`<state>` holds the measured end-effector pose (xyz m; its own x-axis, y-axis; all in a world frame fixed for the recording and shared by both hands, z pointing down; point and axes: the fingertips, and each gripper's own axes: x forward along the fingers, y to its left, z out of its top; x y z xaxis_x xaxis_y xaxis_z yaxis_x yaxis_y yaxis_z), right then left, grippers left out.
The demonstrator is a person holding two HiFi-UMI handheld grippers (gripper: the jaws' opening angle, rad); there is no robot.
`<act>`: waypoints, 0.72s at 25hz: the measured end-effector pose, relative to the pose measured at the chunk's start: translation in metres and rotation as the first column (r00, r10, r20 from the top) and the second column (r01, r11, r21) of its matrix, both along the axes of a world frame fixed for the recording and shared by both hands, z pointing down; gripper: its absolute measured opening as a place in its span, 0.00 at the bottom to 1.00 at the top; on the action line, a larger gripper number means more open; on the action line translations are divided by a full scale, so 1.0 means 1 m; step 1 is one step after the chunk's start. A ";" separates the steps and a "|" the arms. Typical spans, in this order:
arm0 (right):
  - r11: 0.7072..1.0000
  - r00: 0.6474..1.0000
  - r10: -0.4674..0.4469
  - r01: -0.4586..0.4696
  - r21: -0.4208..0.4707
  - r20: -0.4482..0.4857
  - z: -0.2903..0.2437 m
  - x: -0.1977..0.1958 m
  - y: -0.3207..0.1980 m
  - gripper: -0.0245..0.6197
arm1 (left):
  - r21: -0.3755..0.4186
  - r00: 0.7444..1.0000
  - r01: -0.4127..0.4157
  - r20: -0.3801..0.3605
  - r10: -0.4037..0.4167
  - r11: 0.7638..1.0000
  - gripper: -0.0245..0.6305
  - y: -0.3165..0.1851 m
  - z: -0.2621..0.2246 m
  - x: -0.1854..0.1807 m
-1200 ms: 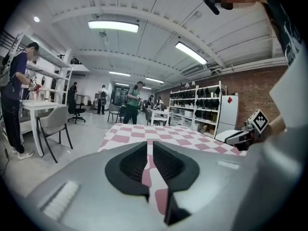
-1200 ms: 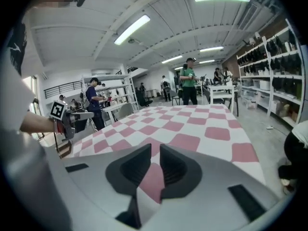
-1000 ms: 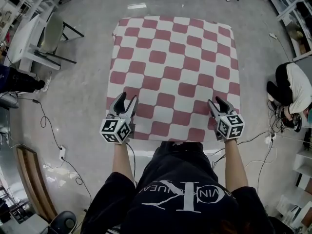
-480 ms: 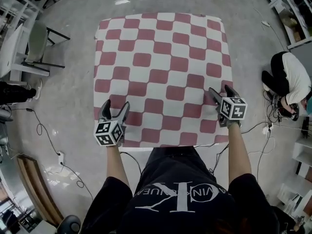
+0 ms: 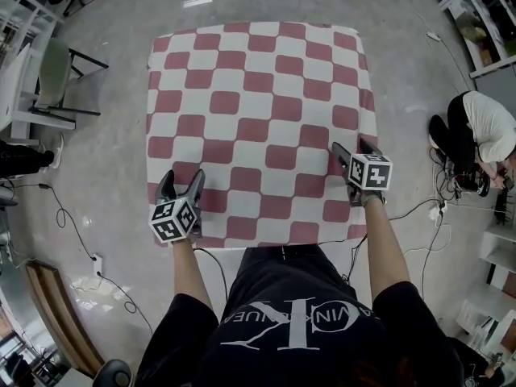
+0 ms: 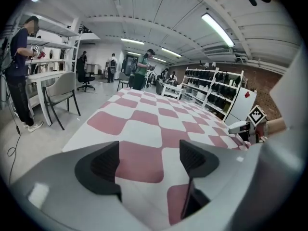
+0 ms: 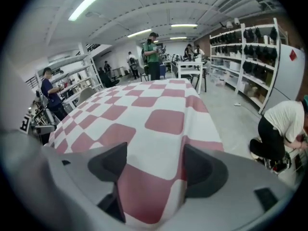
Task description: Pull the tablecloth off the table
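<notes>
**Red-and-white checks under both tongs, jaws wide**

Your left gripper (image 5: 181, 177) sits over the near left corner of the tablecloth (image 5: 258, 111). Its jaws are spread, checked cloth lies between them, and neither pad presses on it. Your right gripper (image 5: 352, 147) is at the near right edge, jaws just as wide. The cloth's draped edge runs between them, unpinched. The tablecloth lies flat and stretches away ahead of both tongs. A chair (image 5: 56, 75) stands well apart to the left of your left gripper. Well to the right of your right gripper, a person (image 5: 484, 131) crouches.
</notes>
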<state>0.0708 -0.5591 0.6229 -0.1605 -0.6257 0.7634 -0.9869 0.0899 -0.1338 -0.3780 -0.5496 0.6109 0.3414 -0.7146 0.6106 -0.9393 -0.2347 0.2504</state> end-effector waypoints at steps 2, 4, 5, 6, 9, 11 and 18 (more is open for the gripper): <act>0.999 0.999 -0.046 0.046 -0.013 -0.013 0.002 -0.012 0.001 0.58 | 0.003 1.000 0.014 0.002 -0.014 1.000 0.61 0.003 -0.001 -0.003; 0.996 0.996 -0.090 0.089 -0.022 -0.028 0.003 -0.025 0.003 0.58 | 0.007 1.000 0.020 0.005 -0.020 1.000 0.61 0.004 -0.002 -0.006; 0.993 0.992 -0.119 0.118 -0.028 -0.042 0.004 -0.032 0.003 0.58 | 0.009 1.000 0.024 0.006 -0.024 1.000 0.61 0.004 -0.003 -0.007; 0.988 0.987 -0.152 0.150 -0.035 -0.060 0.004 -0.040 0.003 0.58 | 0.011 1.000 0.027 0.007 -0.028 1.000 0.61 0.004 -0.003 -0.009; 0.974 0.969 -0.224 0.219 -0.055 -0.108 0.006 -0.058 0.001 0.58 | 0.014 0.999 0.034 0.016 -0.035 0.999 0.62 0.001 -0.004 -0.016; 0.970 0.963 -0.241 0.235 -0.062 -0.117 0.006 -0.063 0.000 0.57 | 0.013 0.999 0.037 0.025 -0.037 0.999 0.63 0.000 -0.005 -0.020; 0.947 0.937 -0.320 0.313 -0.074 -0.139 0.004 -0.075 -0.002 0.35 | -0.070 0.993 0.081 0.096 -0.074 0.994 0.65 -0.010 0.010 -0.032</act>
<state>-0.0037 -0.5609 0.6272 -0.2275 -0.5215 0.8224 -0.9175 0.3977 -0.0016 -0.4103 -0.5597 0.6207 0.2259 -0.6884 0.6893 -0.9739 -0.1447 0.1746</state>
